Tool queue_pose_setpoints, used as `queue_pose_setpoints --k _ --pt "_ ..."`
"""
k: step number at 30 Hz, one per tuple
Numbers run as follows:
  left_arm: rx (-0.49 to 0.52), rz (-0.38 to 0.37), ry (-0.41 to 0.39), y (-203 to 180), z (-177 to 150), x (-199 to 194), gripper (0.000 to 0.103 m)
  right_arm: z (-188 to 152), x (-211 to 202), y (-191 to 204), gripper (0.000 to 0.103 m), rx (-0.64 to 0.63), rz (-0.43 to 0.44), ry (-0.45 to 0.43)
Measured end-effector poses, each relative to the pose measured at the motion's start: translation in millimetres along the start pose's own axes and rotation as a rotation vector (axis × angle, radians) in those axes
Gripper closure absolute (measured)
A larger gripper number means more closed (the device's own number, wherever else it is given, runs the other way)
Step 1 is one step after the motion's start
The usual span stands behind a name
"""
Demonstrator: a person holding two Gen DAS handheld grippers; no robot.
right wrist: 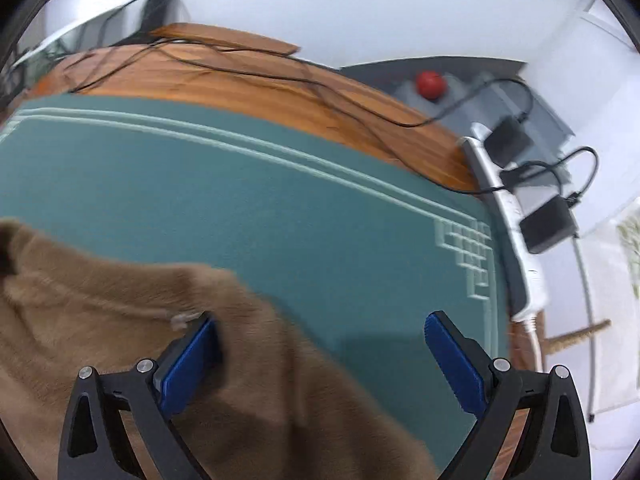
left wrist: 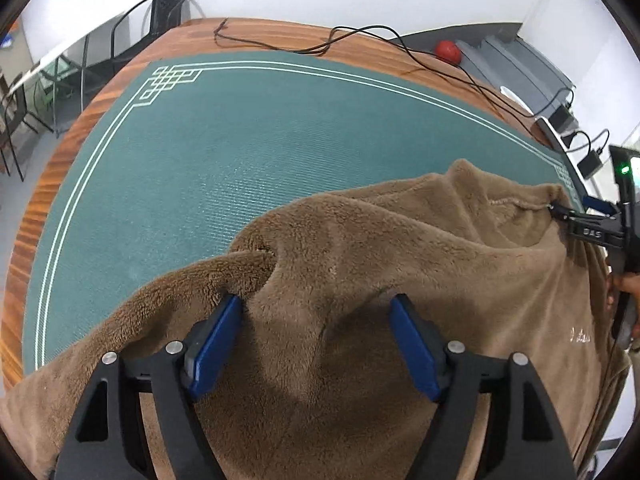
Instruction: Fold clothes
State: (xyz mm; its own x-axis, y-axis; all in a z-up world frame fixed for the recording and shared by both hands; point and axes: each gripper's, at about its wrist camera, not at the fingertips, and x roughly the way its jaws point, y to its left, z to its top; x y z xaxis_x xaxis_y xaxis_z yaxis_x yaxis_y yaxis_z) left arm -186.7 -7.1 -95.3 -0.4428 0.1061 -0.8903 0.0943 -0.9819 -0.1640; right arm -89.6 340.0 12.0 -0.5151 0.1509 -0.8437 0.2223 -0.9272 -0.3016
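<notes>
I'm over a brown fleece garment [left wrist: 360, 280], heaped on the near part of the green mat [left wrist: 200, 160], and nothing like a fold shows yet: it's humped, ridged and creased, with one lobe trailing to my left and the rest running off the near side of the mat. So the job is at its start. Spreading it flat comes first, I'd say, and every fold is still to do.

My left gripper [left wrist: 316, 340] points steeply down at the middle of the heap, jaws spread wide. The blue pads [left wrist: 216, 344] stand on either side of a raised fold of fleece without pinching it; the left pad brushes the pile, nothing is held.

My right gripper [right wrist: 320, 356] is wide open too, one finger over the garment's edge, the other over bare mat, nothing clamped. From the left wrist view its tips sit right at a stitched hem [left wrist: 516, 202] on the far right corner of the cloth; whether they touch I can't tell.

Room to work: the mat is bare ahead and to the left, right out to its white border lines [left wrist: 280, 65]. Beyond that, a strip of wooden table [left wrist: 260, 36] carrying loose black cables [left wrist: 360, 36]. On the right the edge is close, with a white power strip [right wrist: 516, 216] and black adapters [right wrist: 548, 224] just past the mat's corner. Best to drag fabric forward and left, away from that clutter.
</notes>
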Motion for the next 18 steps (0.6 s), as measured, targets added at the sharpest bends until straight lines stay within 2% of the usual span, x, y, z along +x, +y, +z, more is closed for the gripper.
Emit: queue_pose_setpoints --k 3,5,6,7,9,10,11,12,14,16,18 --pt "-0.027 -0.032 -0.017 7 -1 -1 0.023 2 -39 9 0.001 0.041 0.125 -0.116" --pt "-0.048 -0.047 -0.020 11 -1 -2 0.023 9 -61 20 0.001 0.075 0.309 -0.172" --pt "-0.056 -0.051 -0.019 12 0 -2 0.023 15 -67 28 0.001 0.085 0.439 -0.169" --pt "-0.063 -0.055 -0.018 13 0 -2 0.023 21 -68 40 0.001 0.086 0.597 -0.140" --pt "-0.070 -0.064 -0.015 13 0 -3 0.023 29 -66 63 0.002 0.073 0.773 -0.094" --pt "-0.073 -0.068 -0.013 14 1 -4 0.023 32 -62 79 0.004 0.053 0.819 -0.067" --pt "-0.075 -0.072 -0.013 14 0 -4 0.023 35 -58 91 0.016 0.033 0.826 -0.049" --pt "-0.076 -0.076 -0.013 15 0 -5 0.023 37 -52 104 0.037 0.012 0.831 -0.024" --pt "-0.077 -0.088 -0.016 17 -2 -6 0.023 35 -34 122 0.059 -0.014 0.828 0.052" --pt "-0.078 -0.101 -0.020 19 -4 -6 0.023 30 -19 136 0.060 -0.028 0.829 0.124" --pt "-0.077 -0.110 -0.026 20 -4 -6 0.023 26 -17 141 0.060 -0.037 0.863 0.132"
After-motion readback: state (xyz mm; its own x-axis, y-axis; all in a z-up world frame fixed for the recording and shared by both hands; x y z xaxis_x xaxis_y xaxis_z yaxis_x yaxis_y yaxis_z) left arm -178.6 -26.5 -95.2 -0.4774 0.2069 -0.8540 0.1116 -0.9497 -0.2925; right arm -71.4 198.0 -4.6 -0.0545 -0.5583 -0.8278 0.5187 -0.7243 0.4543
